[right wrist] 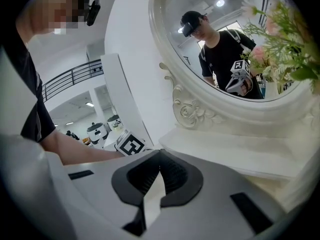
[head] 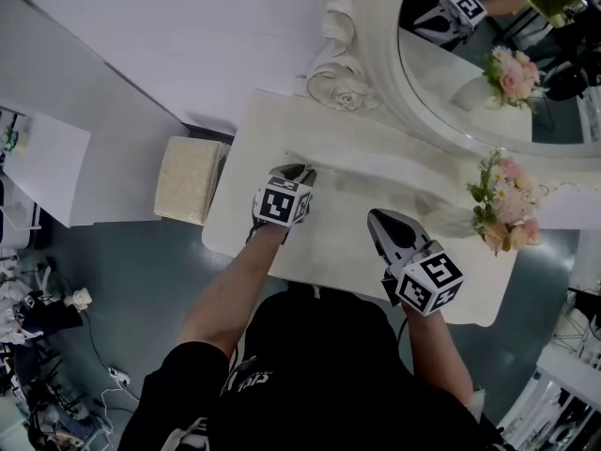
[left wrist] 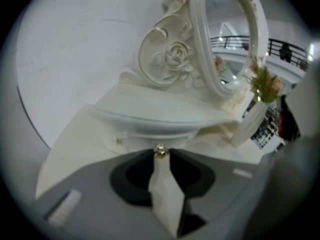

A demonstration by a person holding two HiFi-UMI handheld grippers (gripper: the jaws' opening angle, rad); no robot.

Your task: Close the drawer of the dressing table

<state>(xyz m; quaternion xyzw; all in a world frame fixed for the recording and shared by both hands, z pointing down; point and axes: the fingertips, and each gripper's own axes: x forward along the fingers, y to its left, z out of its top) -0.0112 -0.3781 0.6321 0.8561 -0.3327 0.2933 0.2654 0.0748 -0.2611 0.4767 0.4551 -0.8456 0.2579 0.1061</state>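
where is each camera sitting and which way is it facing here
Head view: on the person's head, looking steeply down at the dressing table; both arms, the left gripper and the right gripper show.
Left gripper view: on the left gripper, looking along its jaws, closed on the drawer knob, towards the mirror.
Right gripper view: on the right gripper, facing the mirror over shut, empty jaws; the person's left arm shows.
Shared: all three show the mirror and the flowers.
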